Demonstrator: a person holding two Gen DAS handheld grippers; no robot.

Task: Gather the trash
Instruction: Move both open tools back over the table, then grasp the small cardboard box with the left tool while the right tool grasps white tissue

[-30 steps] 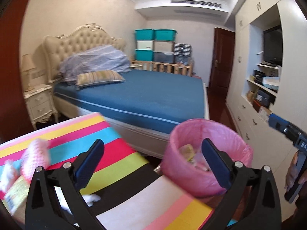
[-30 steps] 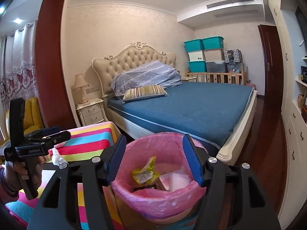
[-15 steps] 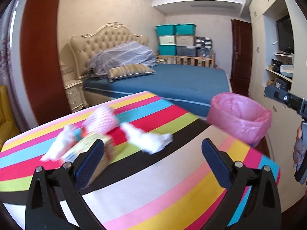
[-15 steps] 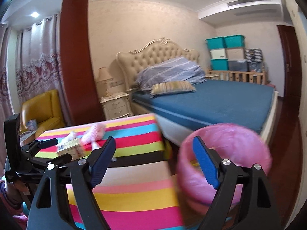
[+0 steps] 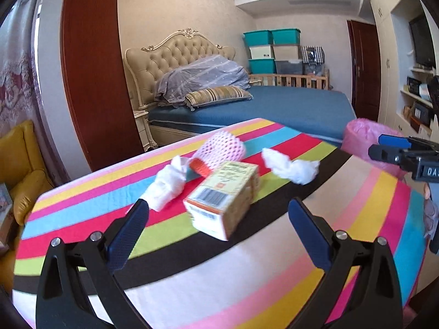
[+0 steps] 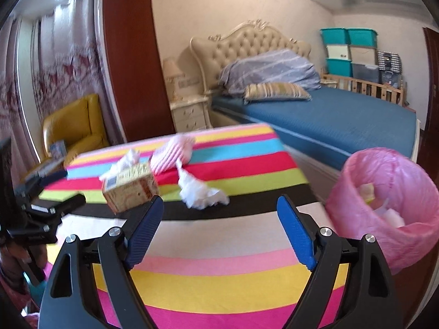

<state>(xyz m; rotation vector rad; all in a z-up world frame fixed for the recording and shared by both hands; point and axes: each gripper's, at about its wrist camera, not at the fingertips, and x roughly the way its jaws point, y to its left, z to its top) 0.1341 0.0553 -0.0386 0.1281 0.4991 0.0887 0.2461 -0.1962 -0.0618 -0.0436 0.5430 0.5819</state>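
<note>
A small yellow-and-orange carton point(image 5: 223, 201) with a barcode on its end lies on its side on the striped tablecloth. Just behind it rests a pink foam fruit net point(image 5: 221, 149), with something orange-red at its near opening. One crumpled white tissue point(image 5: 167, 183) lies left of the carton, another point(image 5: 290, 166) to its right. A pink-lined trash bin point(image 6: 389, 200) stands beside the table, scraps inside.

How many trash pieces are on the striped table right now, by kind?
Crumpled white tissue: 2, tissue near the bin and tissue by the table's far left
Cardboard box: 1
Pink foam net sleeve: 1
Total: 4
</note>
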